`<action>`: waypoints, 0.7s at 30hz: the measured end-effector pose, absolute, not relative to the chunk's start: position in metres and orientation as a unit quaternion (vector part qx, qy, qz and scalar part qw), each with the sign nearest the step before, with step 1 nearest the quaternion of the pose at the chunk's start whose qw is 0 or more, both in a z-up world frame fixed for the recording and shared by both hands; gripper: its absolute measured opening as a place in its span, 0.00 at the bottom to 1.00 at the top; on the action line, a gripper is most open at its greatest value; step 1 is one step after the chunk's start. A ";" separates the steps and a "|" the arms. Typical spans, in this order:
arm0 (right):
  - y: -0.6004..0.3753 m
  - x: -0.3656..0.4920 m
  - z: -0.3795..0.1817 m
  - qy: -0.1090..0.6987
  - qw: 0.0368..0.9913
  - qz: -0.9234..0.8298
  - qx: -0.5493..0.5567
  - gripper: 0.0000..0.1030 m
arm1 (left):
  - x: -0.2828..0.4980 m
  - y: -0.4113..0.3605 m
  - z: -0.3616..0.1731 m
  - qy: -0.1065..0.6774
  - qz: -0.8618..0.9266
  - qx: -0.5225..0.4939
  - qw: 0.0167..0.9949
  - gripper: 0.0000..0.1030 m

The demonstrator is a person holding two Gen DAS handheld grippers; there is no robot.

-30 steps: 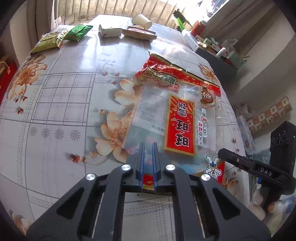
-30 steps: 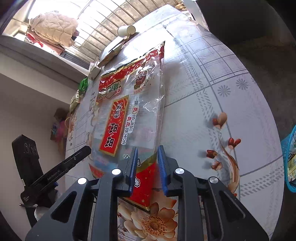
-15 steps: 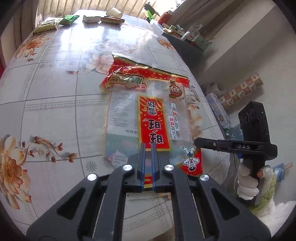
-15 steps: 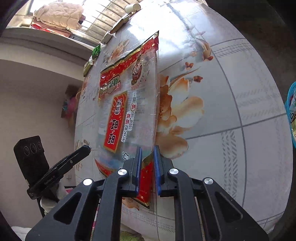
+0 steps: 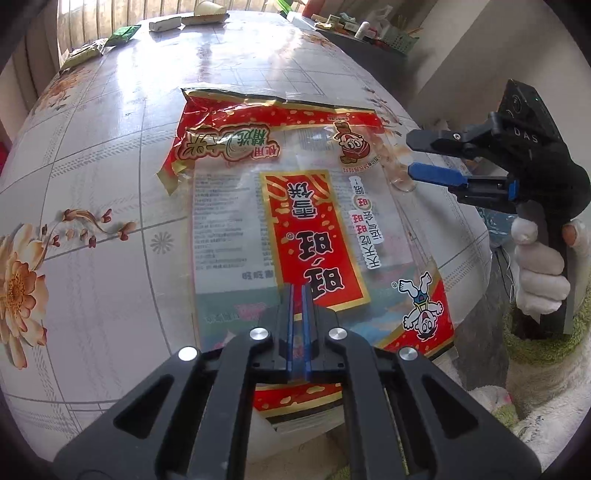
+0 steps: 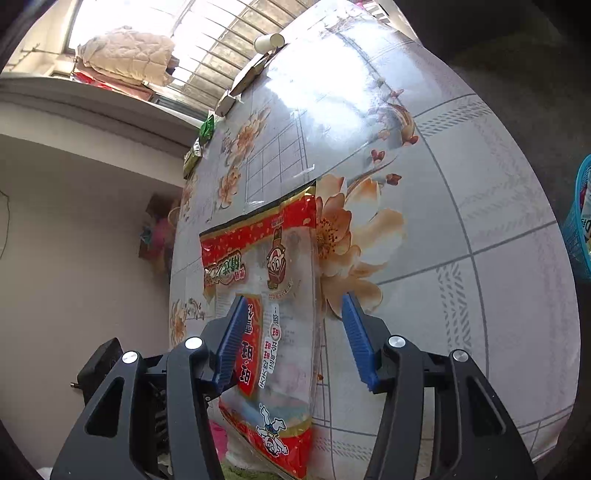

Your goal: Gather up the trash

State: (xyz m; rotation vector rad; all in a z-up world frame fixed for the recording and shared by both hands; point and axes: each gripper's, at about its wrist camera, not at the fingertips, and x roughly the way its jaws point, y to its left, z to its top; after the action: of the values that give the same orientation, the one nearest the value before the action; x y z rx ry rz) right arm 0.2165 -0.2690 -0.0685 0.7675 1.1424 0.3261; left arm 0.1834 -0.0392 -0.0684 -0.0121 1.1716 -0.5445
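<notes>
CHANGE: right gripper (image 6: 293,339) opened within the last half-second, jaws now wide apart astride the snack bag (image 5: 295,225) — no longer pinching | LEFT: left gripper (image 5: 298,317) remains clamped on bag's near edge | BAG: flat on floral table (image 5: 110,155), near end overhanging the edge | MEANING: bag likely left to the left gripper alone — blue basket (image 6: 580,221) probably next.

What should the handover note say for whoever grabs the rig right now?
Left gripper: jaws shut on the near edge of the red snack bag, which lies flat at the table's near edge.
Right gripper: jaws wide open, straddling the bag's right side, gripping nothing.
Done: bag gripped, not yet binned.
Left: drop it in the blue basket on the right; then collect the green wrappers, flat boxes and paper cup at the far end.
</notes>
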 end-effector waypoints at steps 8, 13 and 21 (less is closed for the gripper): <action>-0.248 0.268 -0.088 0.503 0.739 0.192 0.404 0.24 | 0.182 -0.028 -0.071 0.543 -0.265 -0.045 0.796 0.04; -0.250 0.253 -0.067 0.452 0.736 0.250 0.437 0.13 | 0.191 -0.014 -0.078 0.558 -0.278 -0.117 0.773 0.01; -0.246 0.198 -0.013 0.413 0.759 0.353 0.359 0.13 | 0.202 -0.013 -0.082 0.560 -0.292 -0.157 0.759 0.01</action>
State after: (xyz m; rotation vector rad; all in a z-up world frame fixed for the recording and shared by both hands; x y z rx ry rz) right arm 0.1980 -0.2460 -0.0128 0.7831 0.9003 0.7684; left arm 0.2024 -0.0130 -0.0817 -0.3415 1.2204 -0.6364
